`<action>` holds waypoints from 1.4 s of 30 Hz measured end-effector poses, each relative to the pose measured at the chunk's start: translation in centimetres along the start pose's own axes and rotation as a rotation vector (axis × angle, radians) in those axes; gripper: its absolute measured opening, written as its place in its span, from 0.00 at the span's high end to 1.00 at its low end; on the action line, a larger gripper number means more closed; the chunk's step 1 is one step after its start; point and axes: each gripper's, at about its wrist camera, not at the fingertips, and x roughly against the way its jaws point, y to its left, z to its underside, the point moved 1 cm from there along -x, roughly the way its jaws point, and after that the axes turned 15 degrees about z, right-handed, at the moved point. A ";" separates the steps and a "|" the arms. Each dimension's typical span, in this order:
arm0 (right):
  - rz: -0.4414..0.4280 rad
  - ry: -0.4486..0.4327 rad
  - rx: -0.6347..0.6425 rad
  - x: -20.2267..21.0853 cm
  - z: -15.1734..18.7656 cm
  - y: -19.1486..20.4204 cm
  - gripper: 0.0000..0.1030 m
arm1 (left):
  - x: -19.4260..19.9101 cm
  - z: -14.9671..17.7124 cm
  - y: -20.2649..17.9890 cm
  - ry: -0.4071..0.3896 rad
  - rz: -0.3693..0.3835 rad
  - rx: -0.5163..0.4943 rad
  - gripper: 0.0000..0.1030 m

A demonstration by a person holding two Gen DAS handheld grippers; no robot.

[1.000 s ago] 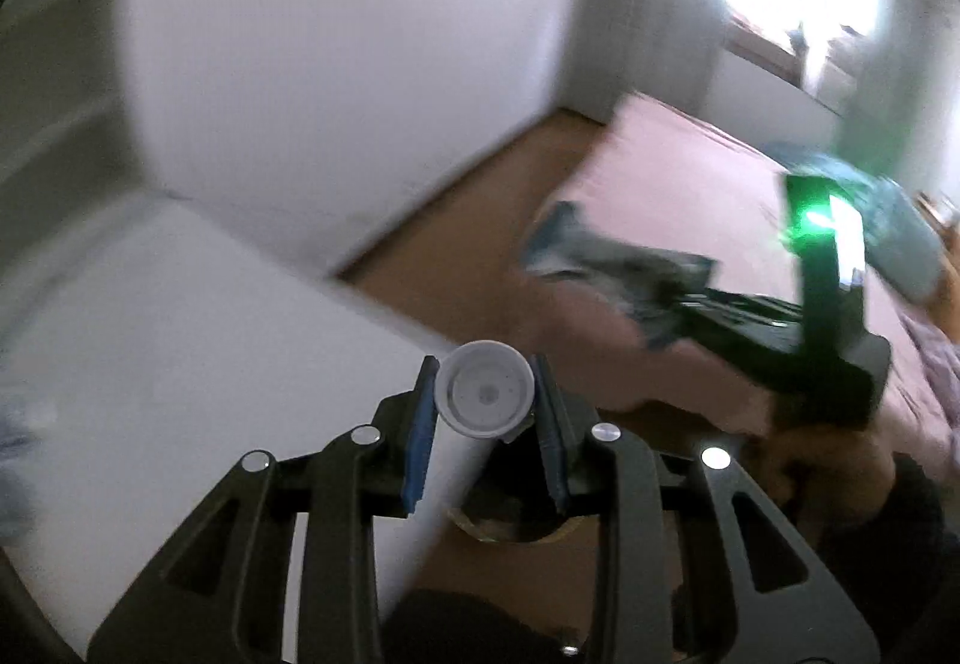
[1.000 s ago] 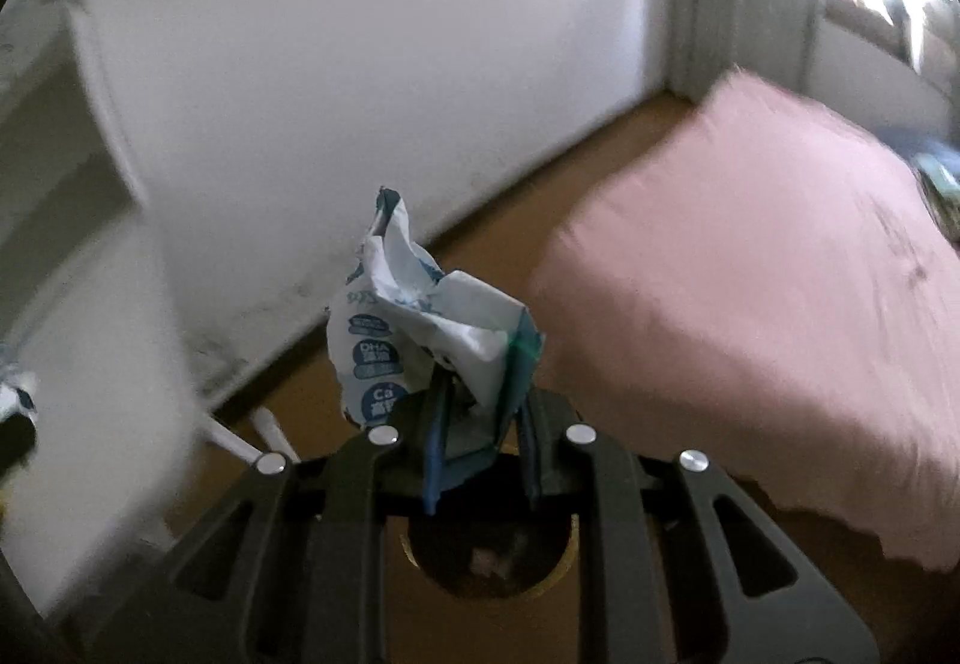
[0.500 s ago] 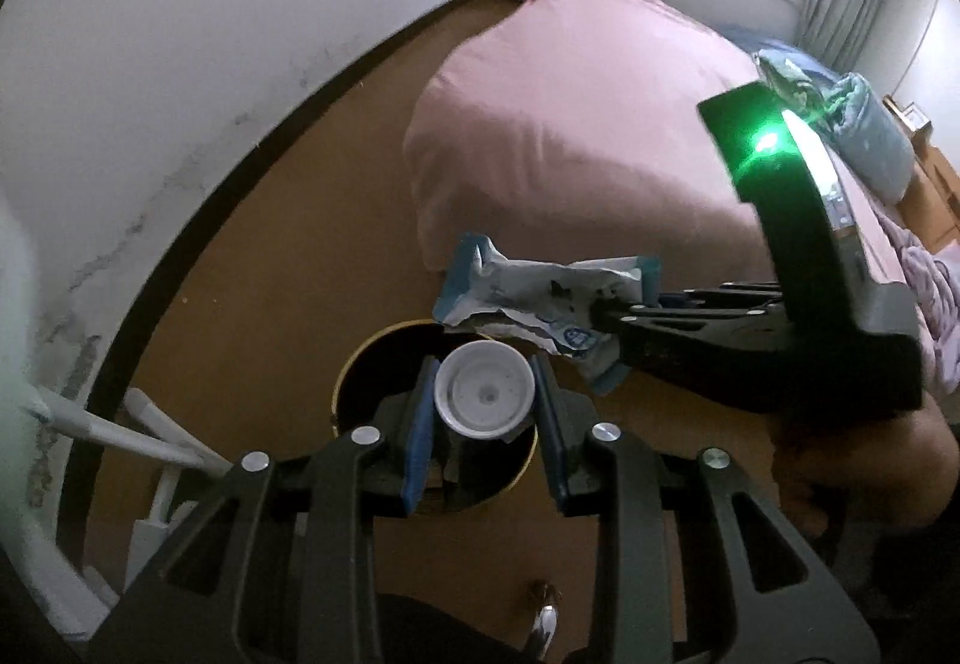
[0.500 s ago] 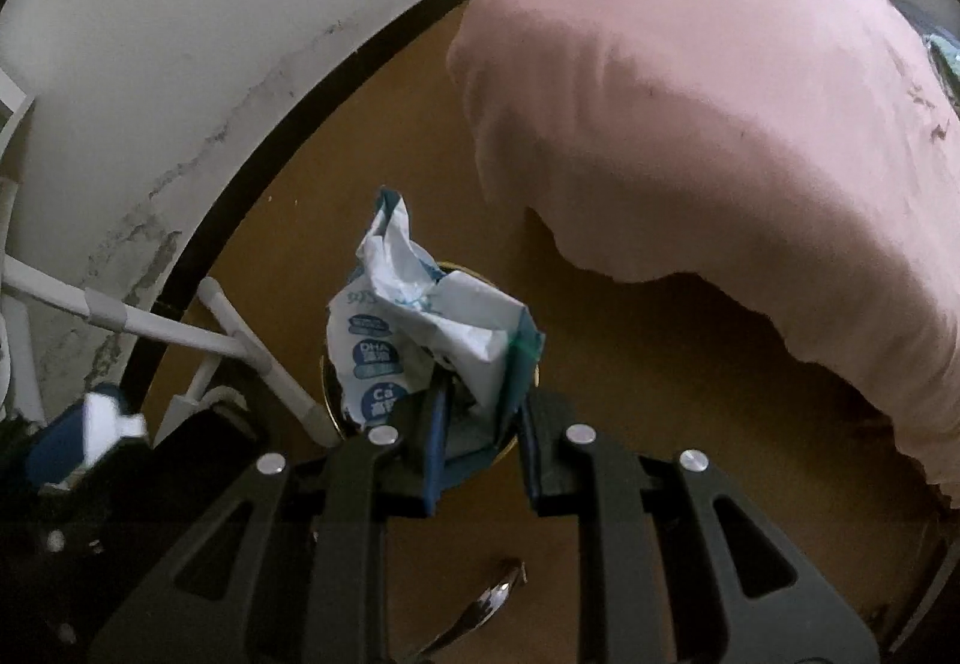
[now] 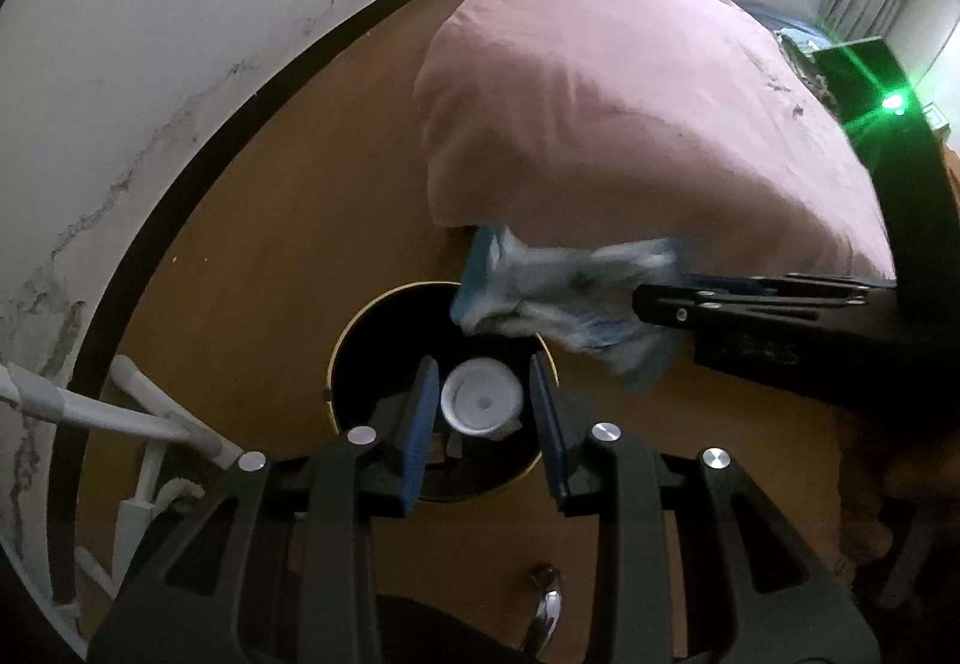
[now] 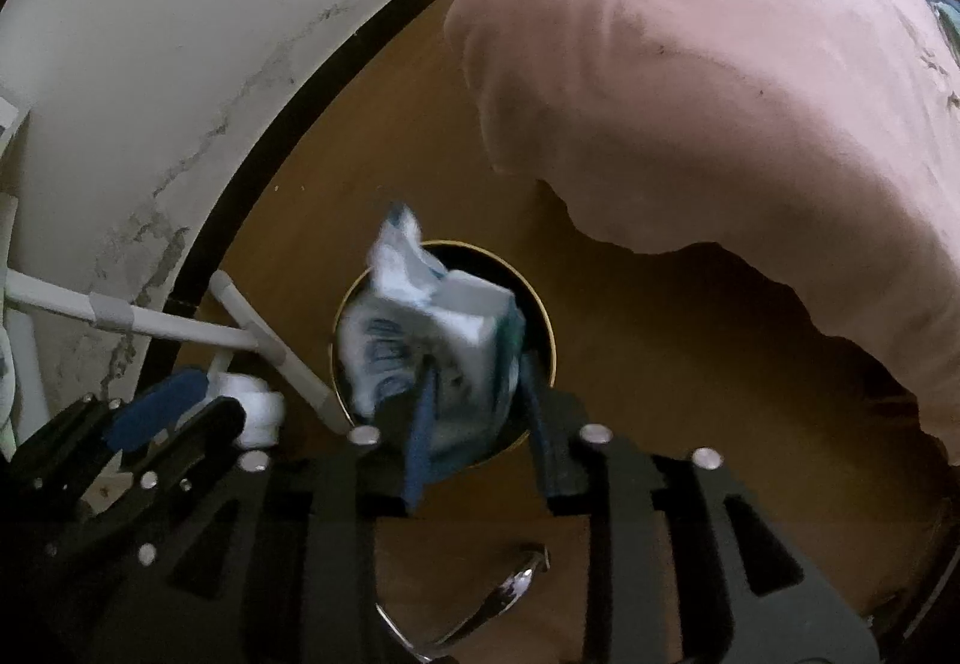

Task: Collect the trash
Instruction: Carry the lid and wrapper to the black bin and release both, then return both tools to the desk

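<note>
A small white plastic cup (image 5: 480, 403) is pinched between the left gripper (image 5: 483, 412) pads above the round black gold-rimmed bin (image 5: 360, 340). The right gripper (image 6: 477, 412) jaws are opening, and the crumpled white-and-blue wrapper (image 6: 429, 340), blurred, lies loosely between them over the bin.

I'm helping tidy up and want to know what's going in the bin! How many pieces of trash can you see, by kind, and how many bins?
Crumpled blue-and-white wrappers: 1, between the right gripper's opening jaws
Small white cups: 1, in the left gripper
Round black bins: 1
Total: 3
</note>
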 end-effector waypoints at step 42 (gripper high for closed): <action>-0.626 -0.583 0.903 32.9 16.7 34.9 0.23 | 46.5 32.0 11.9 -0.622 -0.514 0.750 0.07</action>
